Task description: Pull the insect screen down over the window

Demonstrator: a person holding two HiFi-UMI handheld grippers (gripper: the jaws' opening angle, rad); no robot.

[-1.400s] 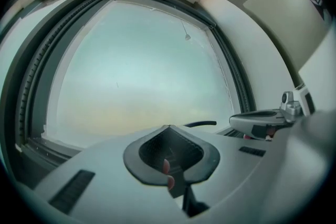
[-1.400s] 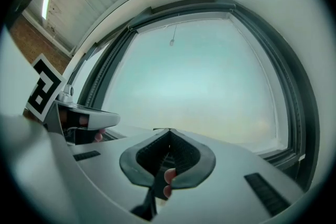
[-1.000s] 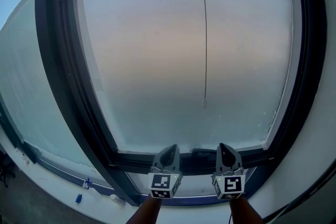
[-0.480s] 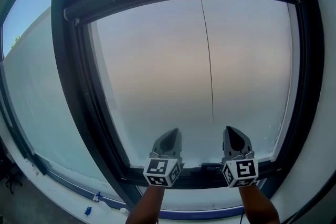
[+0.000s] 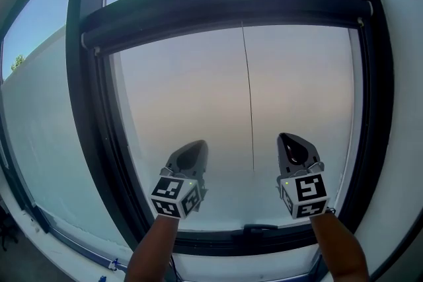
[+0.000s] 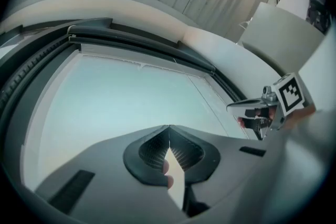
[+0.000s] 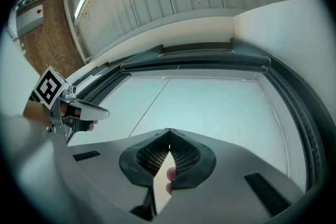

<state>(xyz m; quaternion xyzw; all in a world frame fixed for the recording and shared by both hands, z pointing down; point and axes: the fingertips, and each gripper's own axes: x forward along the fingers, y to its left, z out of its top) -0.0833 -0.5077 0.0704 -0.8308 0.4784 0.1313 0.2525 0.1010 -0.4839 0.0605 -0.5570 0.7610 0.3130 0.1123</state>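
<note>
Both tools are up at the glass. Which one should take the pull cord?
Right, probably. The cord hangs between them but nearer the right tool, and its lower end is about level with it. The left tool sits farther off. Both are shut and empty, so the right must open first.

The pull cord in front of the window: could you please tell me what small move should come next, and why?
Probably open the right tongs and ease them toward the pull cord. Both they and the left tongs are shut and empty, the dark roller bar sits high across the window, and the cord hangs free between them, nearer the right.
</note>
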